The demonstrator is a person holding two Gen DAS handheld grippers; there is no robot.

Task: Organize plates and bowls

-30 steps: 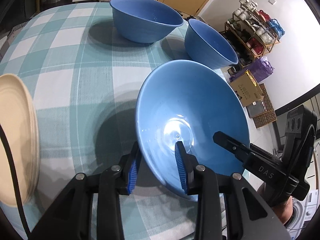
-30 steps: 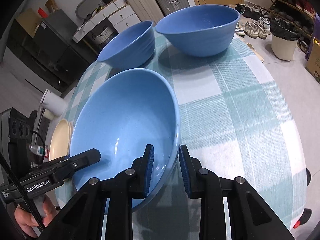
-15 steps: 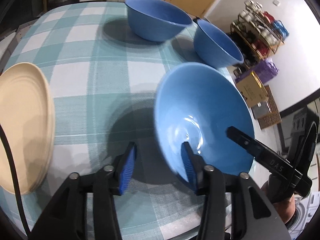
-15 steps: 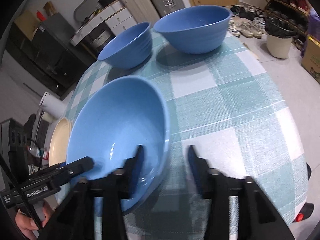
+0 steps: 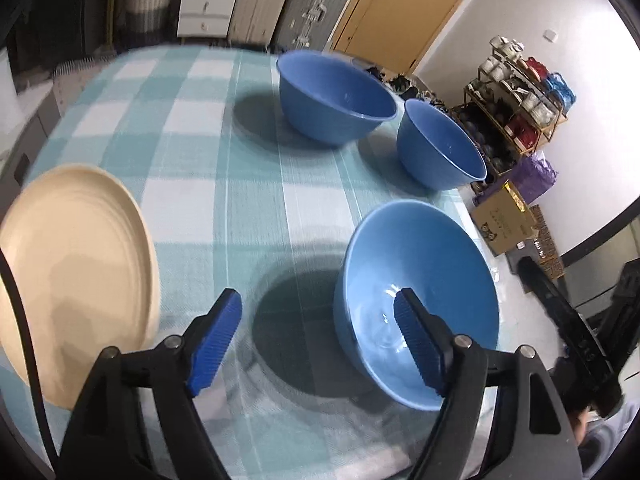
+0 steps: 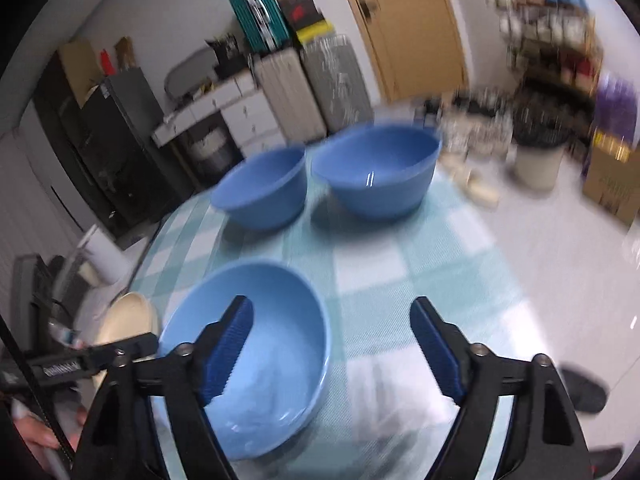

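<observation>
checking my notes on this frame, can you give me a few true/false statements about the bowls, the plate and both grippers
1. Three blue bowls sit on the checked teal tablecloth: the near blue bowl, the wide far blue bowl and the smaller far blue bowl. True.
2. The left gripper is clamped on the near blue bowl. False: it is open, and one finger only overlaps the bowl in the picture.
3. The right gripper is open and holds nothing. True.
4. The cream round plate is stacked inside a bowl. False: it lies on the cloth, apart from the bowls.
</observation>
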